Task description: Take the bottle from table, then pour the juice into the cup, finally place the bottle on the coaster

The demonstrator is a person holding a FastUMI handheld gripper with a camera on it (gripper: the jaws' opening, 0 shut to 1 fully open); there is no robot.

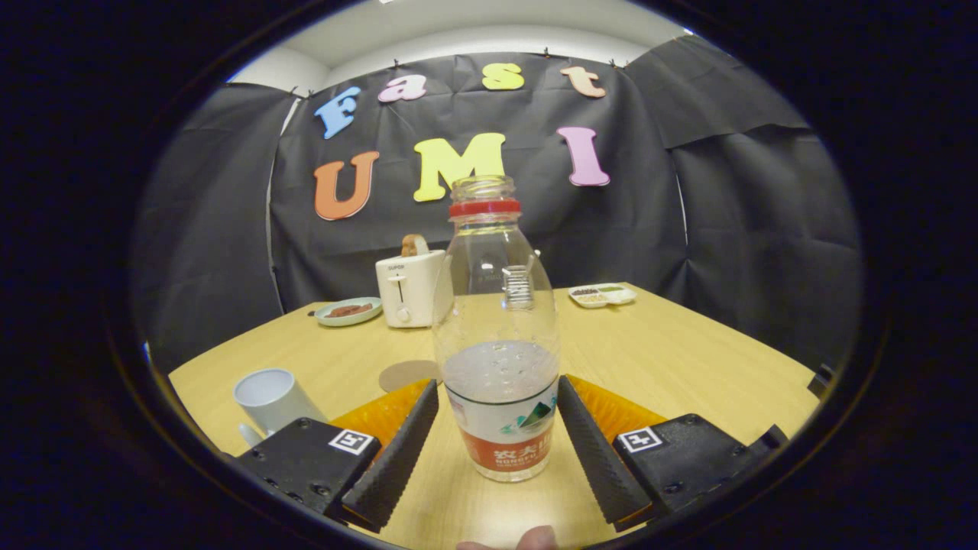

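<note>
A: Report the state of the tool (pixel 497 428).

B: Spread. Its two black ribbed fingers (pixel 397 451) stand apart, one on each side of the clear plastic bottle with the red neck ring and orange-and-white label (pixel 500 367). A gap shows between each finger and the bottle wall — neither pad presses on it.

A: Bottle position?

B: Upright on the light wooden worktop (pixel 688 359), between the fingers, cap off, roughly half full of clear liquid.

A: Other task items?

B: The white paper cup (pixel 269 397) stands at 9 o'clock from the bottle, just beyond the left finger. The round brown coaster (pixel 406 374) lies flat at 10 o'clock from the bottle, close beside it and bare.

A: Background items?

B: At 11 o'clock, farther back — a white toaster with a slice in its slot (pixel 409 289). Left of it, a pale green plate holding a dark food item (pixel 348 311). At 1 o'clock, near the far edge, a white divided tray with small food portions (pixel 603 294). A fingertip (pixel 535 538) shows at 6 o'clock, below the bottle.
</note>
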